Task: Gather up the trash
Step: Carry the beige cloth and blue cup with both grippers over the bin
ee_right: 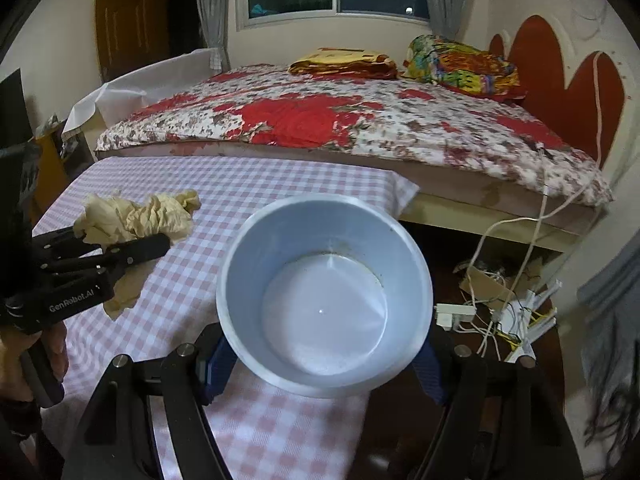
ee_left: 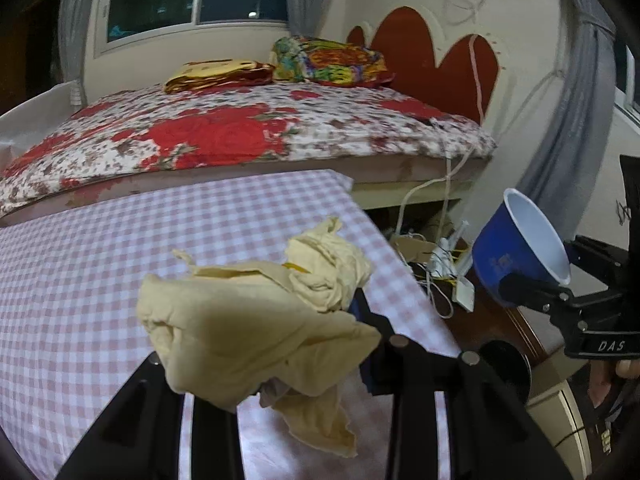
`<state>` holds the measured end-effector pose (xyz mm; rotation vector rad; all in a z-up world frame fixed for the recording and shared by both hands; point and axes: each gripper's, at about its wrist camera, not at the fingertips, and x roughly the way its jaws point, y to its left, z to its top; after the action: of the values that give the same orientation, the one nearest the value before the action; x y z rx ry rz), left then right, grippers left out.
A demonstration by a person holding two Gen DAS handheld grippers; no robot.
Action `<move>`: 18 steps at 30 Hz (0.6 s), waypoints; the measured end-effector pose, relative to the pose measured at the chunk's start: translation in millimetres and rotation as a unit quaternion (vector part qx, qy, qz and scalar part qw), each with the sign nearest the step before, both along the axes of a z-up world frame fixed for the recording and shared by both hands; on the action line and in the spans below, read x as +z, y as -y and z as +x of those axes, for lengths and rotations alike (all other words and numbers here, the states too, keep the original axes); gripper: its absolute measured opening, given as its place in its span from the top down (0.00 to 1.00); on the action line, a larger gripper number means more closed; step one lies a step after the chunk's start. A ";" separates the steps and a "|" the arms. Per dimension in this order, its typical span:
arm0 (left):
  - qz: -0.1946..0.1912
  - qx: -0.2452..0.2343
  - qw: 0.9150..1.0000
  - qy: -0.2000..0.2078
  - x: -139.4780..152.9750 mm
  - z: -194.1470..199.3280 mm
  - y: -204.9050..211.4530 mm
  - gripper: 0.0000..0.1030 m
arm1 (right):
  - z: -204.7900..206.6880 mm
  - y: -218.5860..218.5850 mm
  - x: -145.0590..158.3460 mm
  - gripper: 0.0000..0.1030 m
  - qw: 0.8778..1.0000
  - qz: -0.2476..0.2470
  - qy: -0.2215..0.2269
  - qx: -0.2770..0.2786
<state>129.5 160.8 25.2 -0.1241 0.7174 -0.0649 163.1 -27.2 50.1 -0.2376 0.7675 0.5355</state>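
Trash transfer: crumpled paper to blue bucket

Crumpled paper (ee_left: 256, 320): 1 yellowish wad, pinched in left gripper (ee_right: 132, 242), held above checked tablecloth (ee_left: 100, 248). Blue bucket (ee_right: 324, 300): clamped between right gripper (ee_right: 320, 364) fingers, mouth tilted open, to right of left gripper, apart from wad. Advice: bring wad fully over rim before releasing; loose tail may snag

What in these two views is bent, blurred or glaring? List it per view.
Left wrist view: fisheye bows the checked tablecloth edge; the crumpled paper sits close and slightly soft; dark vignette in the corners. Right wrist view: one small glint inside the blue cup; bed curves; right edge smeared.
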 end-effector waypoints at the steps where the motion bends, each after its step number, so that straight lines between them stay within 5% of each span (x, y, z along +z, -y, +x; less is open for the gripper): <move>1: 0.000 -0.004 1.000 0.000 0.7 -2.5 5.6 0.65 | -4.7 7.9 1.5 0.26 1.000 0.002 0.002 -0.005; 18: -0.010 -0.117 0.993 -0.013 -7.2 -13.8 126.7 0.65 | -47.3 136.0 -6.2 0.26 0.994 0.011 -0.001 -0.105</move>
<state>115.7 34.1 18.0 -0.0591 0.7561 -0.2956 115.8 -163.2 43.9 -0.1326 0.7777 0.3447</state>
